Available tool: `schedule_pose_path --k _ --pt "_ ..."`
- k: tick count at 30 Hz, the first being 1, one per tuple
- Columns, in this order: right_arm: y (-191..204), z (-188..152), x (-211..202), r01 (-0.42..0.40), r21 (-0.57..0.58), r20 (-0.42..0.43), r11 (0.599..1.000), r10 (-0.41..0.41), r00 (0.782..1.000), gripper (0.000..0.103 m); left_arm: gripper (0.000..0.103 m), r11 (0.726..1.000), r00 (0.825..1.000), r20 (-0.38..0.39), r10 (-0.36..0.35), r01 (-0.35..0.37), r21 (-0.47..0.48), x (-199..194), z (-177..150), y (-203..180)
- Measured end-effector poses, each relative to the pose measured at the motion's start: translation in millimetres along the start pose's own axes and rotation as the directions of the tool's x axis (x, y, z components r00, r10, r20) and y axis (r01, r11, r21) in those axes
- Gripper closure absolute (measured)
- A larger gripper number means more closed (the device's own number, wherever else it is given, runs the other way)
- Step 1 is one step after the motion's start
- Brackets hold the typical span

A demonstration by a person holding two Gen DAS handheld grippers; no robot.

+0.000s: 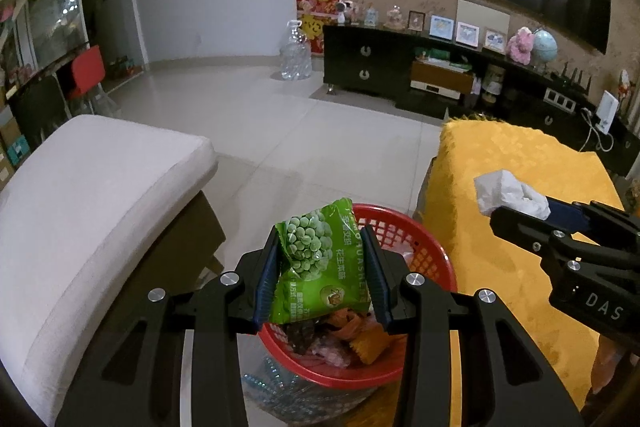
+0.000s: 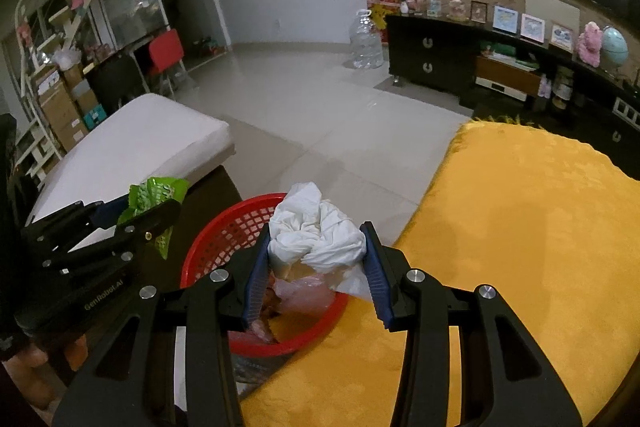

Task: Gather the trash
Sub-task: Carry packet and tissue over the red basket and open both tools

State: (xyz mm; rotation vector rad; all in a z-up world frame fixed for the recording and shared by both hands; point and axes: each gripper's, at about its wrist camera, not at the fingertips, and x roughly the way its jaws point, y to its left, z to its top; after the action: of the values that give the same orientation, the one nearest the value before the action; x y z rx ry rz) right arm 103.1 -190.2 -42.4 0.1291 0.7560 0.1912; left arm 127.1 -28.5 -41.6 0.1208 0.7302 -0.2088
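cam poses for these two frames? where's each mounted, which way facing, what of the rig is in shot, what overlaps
Left wrist: on the left gripper, looking along its fingers, down at the red basket; it clamps a green snack bag; right gripper enters from the right.
Right wrist: on the right gripper, over the same red basket, clamping a white tissue wad; left gripper at left.
Shared: basket, yellow cloth, white cushion, black TV cabinet.

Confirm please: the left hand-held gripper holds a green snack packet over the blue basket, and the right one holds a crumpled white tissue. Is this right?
Not quite: the basket is red, not blue, as the left wrist view shows. The rest holds: the left hand-held gripper grips the green snack packet over it, and the right hand-held gripper holds the crumpled white tissue.
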Motion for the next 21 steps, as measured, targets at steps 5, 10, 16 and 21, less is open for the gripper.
schedule_pose_path --k 5,10,16,21 --pt "4.9 1.8 16.2 -0.024 -0.002 -0.027 1.0 0.024 0.999 0.061 0.065 1.0 1.0 -0.021 0.0 0.0 -0.002 8.9 -3.6 5.7" --pt "6.7 1.4 31.3 -0.039 0.003 -0.053 0.999 0.039 0.998 0.061 0.065 1.0 0.998 -0.055 -0.004 0.003 -0.018 21.4 -7.9 13.8" --pt "5.8 4.9 44.0 -0.052 0.015 -0.071 0.999 0.053 0.996 0.061 0.065 0.999 0.995 -0.095 -0.016 0.012 -0.051 36.0 -13.4 22.3" --pt "7.5 5.4 54.9 -0.062 0.02 -0.094 0.998 0.063 0.994 0.061 0.065 0.999 0.994 -0.113 -0.011 0.005 -0.051 41.6 -17.5 24.9"
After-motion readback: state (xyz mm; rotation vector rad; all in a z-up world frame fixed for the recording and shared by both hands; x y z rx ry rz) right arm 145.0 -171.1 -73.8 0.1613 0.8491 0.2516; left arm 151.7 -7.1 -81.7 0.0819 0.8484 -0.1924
